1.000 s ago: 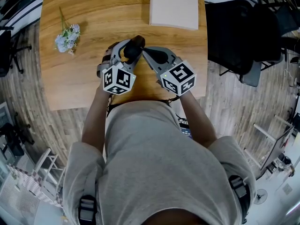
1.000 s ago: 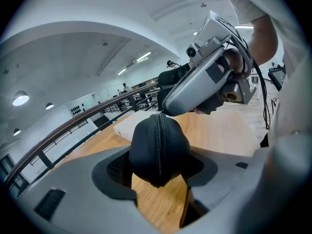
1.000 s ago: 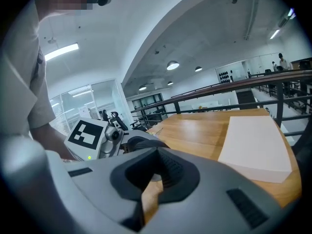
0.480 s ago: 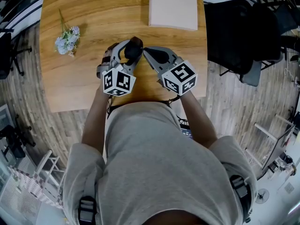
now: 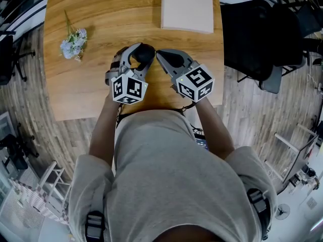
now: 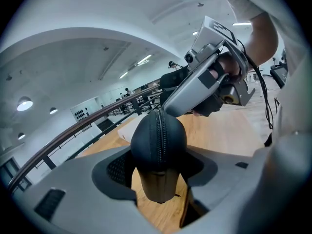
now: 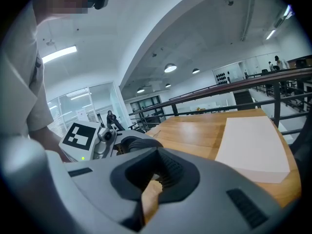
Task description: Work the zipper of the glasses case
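A black glasses case (image 5: pixel 145 51) stands on end between the fingers of my left gripper (image 5: pixel 137 54), which is shut on its sides above the wooden table (image 5: pixel 91 84). In the left gripper view the case (image 6: pixel 158 140) faces me with its zipper line running up the middle. My right gripper (image 5: pixel 158 53) is shut, and its tip (image 6: pixel 165 110) meets the top of the case where the zipper line ends. The zipper pull is hidden there, so I cannot tell whether it is pinched. In the right gripper view the jaws (image 7: pixel 158 151) are pressed together with the case just left of them.
A flat white box (image 5: pixel 186 6) lies at the table's far edge, also seen in the right gripper view (image 7: pixel 253 147). A small flower sprig (image 5: pixel 73 39) lies at the far left. A black chair (image 5: pixel 262 39) stands to the right of the table.
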`<move>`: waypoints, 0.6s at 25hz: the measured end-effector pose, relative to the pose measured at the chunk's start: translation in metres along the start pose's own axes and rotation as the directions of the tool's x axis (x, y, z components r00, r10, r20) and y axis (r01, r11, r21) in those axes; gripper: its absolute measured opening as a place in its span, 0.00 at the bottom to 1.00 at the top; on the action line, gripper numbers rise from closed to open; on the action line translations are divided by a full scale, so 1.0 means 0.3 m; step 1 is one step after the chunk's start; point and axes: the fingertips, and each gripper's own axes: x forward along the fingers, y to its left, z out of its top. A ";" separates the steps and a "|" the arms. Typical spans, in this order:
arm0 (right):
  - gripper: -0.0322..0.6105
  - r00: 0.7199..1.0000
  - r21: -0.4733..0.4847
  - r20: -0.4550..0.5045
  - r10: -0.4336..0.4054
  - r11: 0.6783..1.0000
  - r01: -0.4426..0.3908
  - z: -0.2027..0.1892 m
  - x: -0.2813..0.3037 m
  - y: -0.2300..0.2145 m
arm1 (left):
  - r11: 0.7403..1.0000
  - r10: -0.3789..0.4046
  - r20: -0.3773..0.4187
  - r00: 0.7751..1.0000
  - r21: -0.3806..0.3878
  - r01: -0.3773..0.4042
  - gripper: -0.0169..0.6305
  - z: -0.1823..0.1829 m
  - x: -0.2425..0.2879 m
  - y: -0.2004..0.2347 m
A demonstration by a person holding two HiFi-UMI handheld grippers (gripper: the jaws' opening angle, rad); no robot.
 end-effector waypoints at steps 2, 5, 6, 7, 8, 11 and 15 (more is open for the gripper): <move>0.09 1.000 -0.009 0.003 -0.004 1.000 0.004 0.007 -0.002 0.004 | 1.000 -0.002 -0.008 1.000 -0.008 0.002 0.44 -0.001 0.006 0.003; 0.09 1.000 -0.025 0.005 -0.001 1.000 0.001 0.016 -0.002 0.017 | 1.000 -0.003 -0.015 1.000 -0.014 0.003 0.44 -0.007 0.014 0.007; 0.09 1.000 -0.030 0.005 0.003 1.000 -0.003 0.018 -0.002 0.024 | 1.000 -0.004 -0.018 1.000 -0.016 0.003 0.44 -0.010 0.016 0.006; 0.09 1.000 -0.036 0.005 0.007 0.999 -0.007 0.019 -0.003 0.032 | 1.000 -0.004 -0.020 1.000 -0.018 0.004 0.44 -0.013 0.018 0.005; 0.09 1.000 -0.042 0.006 0.011 0.999 -0.011 0.020 -0.003 0.041 | 1.000 -0.005 -0.022 1.000 -0.020 0.005 0.44 -0.015 0.019 0.004; 0.09 1.000 -0.050 0.008 0.024 0.998 -0.024 0.020 -0.003 0.065 | 1.000 -0.011 -0.027 1.000 -0.016 0.011 0.44 -0.019 0.023 0.000; 0.09 1.000 -0.052 0.006 0.026 0.998 -0.026 0.014 0.000 0.071 | 1.000 -0.022 -0.021 1.000 0.000 0.022 0.44 -0.024 0.031 -0.004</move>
